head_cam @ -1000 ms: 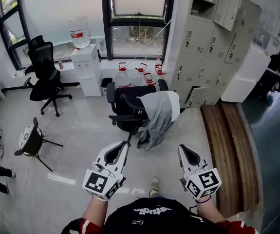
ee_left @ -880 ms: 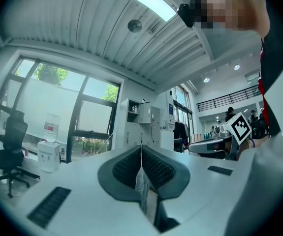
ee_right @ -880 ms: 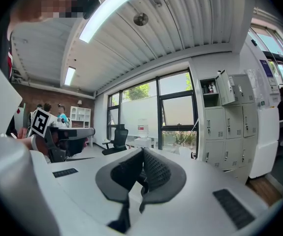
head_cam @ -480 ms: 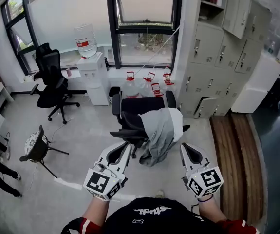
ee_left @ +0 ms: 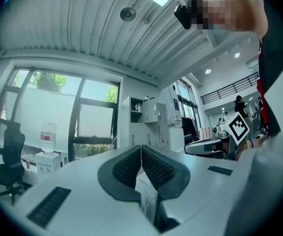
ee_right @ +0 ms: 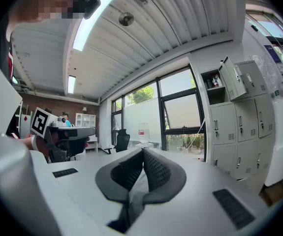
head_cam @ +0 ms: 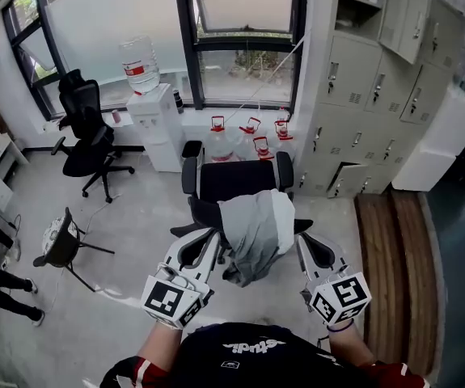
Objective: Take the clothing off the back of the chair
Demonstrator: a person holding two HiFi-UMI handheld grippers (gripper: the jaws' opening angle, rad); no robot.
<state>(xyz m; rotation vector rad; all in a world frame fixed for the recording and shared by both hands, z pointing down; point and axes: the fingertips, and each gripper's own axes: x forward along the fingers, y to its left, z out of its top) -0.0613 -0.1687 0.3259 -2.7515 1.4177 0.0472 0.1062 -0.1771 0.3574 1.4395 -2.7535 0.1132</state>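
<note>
Head view: your left gripper [head_cam: 213,236] and right gripper [head_cam: 303,242] are both closed and empty. They sit near either side of the grey cloth garment [head_cam: 256,231], which is draped over the back of the black swivel office chair [head_cam: 236,180].

Left gripper view: the ribbed fingers [ee_left: 126,166] meet with nothing between them.

Right gripper view: the fingers [ee_right: 156,168] meet too, and are empty.

Reaching in with closed jaws would likely just shove the garment or spin the chair away. Pinching only one edge could drag the garment onto the floor.

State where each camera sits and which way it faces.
Head view: on the person's head, facing steeply down at the garment on the chair; left tongs, right tongs, torso show.
Left gripper view: on the left tongs, facing the window along shut jaws.
Right gripper view: likewise, on the right tongs.
Both share the lockers.
</note>
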